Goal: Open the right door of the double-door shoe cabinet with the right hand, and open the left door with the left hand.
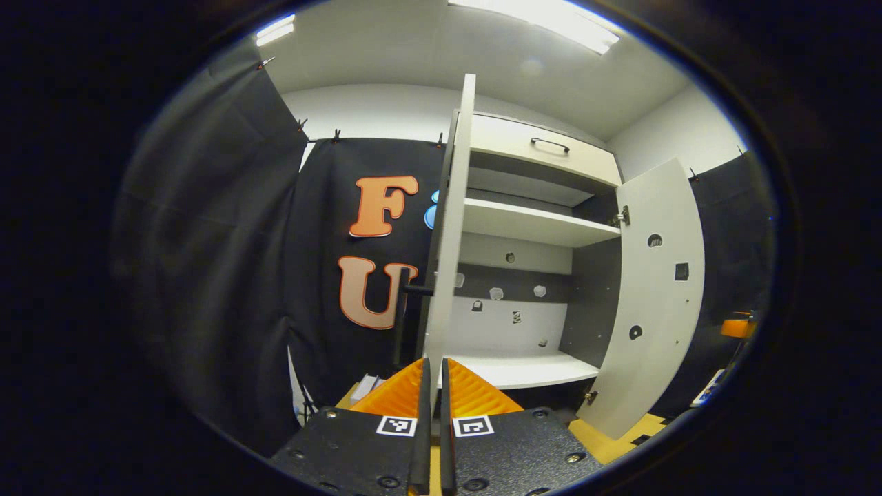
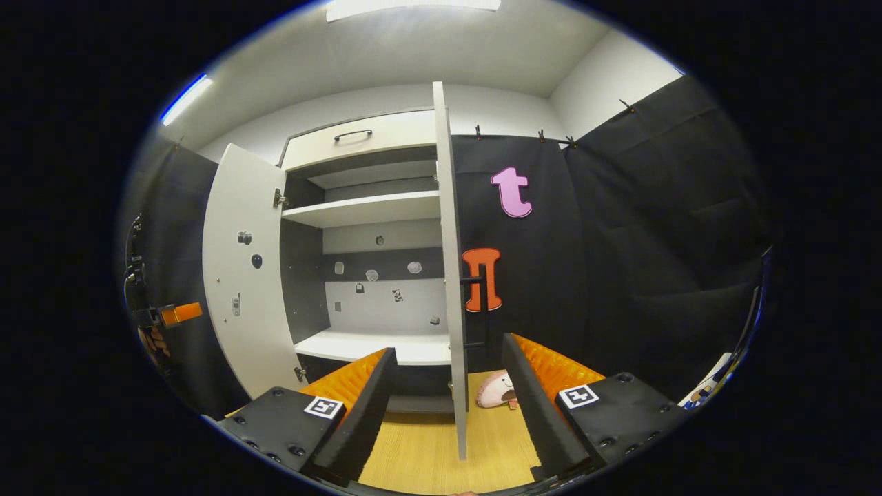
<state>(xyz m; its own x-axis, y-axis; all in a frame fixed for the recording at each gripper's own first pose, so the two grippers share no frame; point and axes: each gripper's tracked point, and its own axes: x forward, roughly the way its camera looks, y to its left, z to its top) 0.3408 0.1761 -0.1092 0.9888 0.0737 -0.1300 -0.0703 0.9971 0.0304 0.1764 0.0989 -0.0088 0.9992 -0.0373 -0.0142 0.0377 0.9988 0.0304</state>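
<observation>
Both doors of the shoe cabinet (image 1: 530,227) stand open. In the left gripper view, my left gripper (image 1: 432,393) is pinched almost closed on the lower edge of the left door (image 1: 449,227), which runs edge-on toward 12 o'clock; the right door (image 1: 651,289) hangs open at 3 o'clock. In the right gripper view, my right gripper (image 2: 449,386) is spread wide, its fingers either side of the right door's (image 2: 449,275) edge without touching it; the left door (image 2: 244,275) shows at 9 o'clock. A pink slipper (image 2: 496,389) lies on the wooden floor (image 2: 420,448) just right of that edge.
</observation>
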